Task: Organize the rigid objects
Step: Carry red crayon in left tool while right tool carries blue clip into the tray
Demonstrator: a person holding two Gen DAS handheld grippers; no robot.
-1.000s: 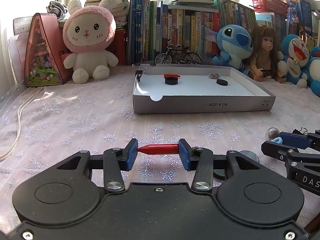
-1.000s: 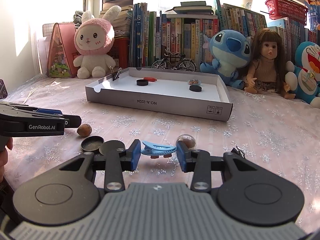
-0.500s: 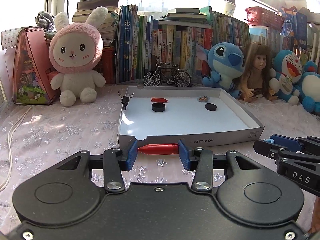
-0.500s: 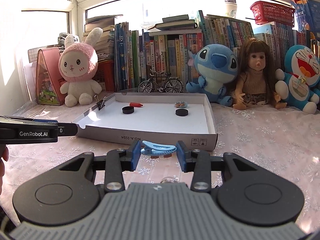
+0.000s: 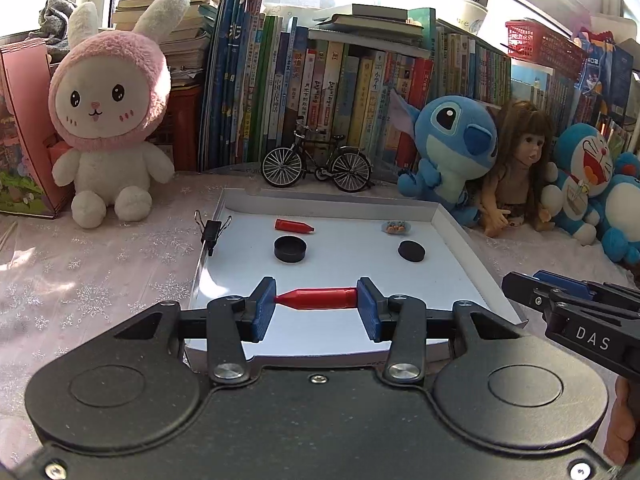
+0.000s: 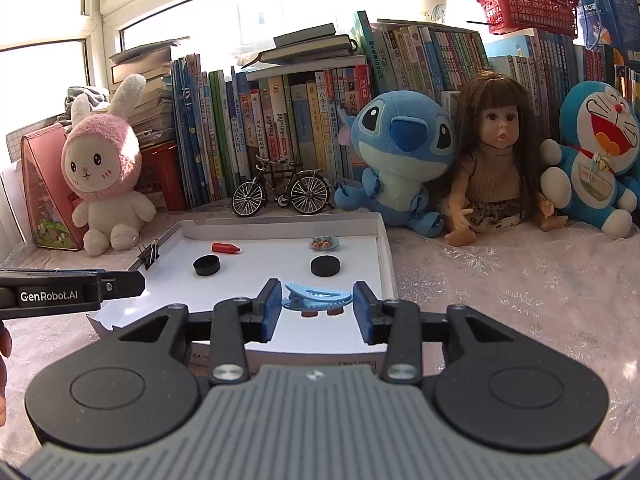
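The left gripper [image 5: 316, 304] pinches a red bullet-shaped plastic piece [image 5: 316, 298] end to end, above the near part of a shallow white cardboard tray [image 5: 460, 240]. The right gripper [image 6: 316, 308] clasps a light-blue plastic hair clip [image 6: 316, 298] over the same tray. In the tray lie two black round caps [image 5: 290, 249], another red piece [image 5: 294, 226] and a small patterned dish [image 6: 324, 243]; a black binder clip [image 5: 212, 232] grips the tray's left wall. Only the right view shows the hair clip.
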